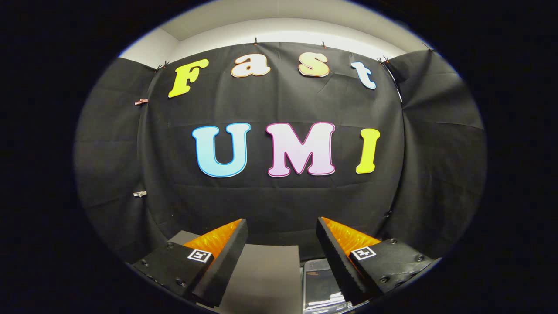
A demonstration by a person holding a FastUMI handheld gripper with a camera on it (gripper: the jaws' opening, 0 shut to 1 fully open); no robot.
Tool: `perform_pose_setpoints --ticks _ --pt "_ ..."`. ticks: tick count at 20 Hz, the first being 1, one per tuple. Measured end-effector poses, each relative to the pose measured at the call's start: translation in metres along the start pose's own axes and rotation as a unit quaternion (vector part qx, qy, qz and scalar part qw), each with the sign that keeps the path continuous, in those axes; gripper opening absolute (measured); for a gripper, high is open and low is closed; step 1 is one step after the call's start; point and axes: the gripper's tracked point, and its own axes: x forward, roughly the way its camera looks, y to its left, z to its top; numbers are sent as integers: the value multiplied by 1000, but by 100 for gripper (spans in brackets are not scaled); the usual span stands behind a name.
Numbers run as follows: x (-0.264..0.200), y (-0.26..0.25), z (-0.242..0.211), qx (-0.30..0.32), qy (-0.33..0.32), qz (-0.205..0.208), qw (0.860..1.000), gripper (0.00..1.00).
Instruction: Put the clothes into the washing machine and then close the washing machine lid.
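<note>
- My gripper [282, 226] is held up in the air with its two fingers spread wide apart, and nothing is between them.
- Each finger [226, 257] has a black ridged pad on the inside, an orange part behind it, and a small black-and-white square tag on top.
- Under the fingers I see a flat grey top [266, 274]. It reaches from the left finger across the gap.
- Just beside the grey top, under the right finger, is a shiny see-through panel [320, 285]. It may be part of the washing machine, but I cannot tell for sure.
- I cannot tell where the clothes are.
- Far beyond the fingers and the grey top hangs the black cloth wall [279, 200] of the booth.
- Little clips [140, 193] pin the cloth beside the left finger's side.
</note>
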Motion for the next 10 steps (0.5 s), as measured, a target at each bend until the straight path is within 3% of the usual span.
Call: perform_pose_setpoints --ticks 6,10 --pt "-18 75 11 0 -31 11 999 99" --pt "-19 116 -6 1 -11 30 999 100"
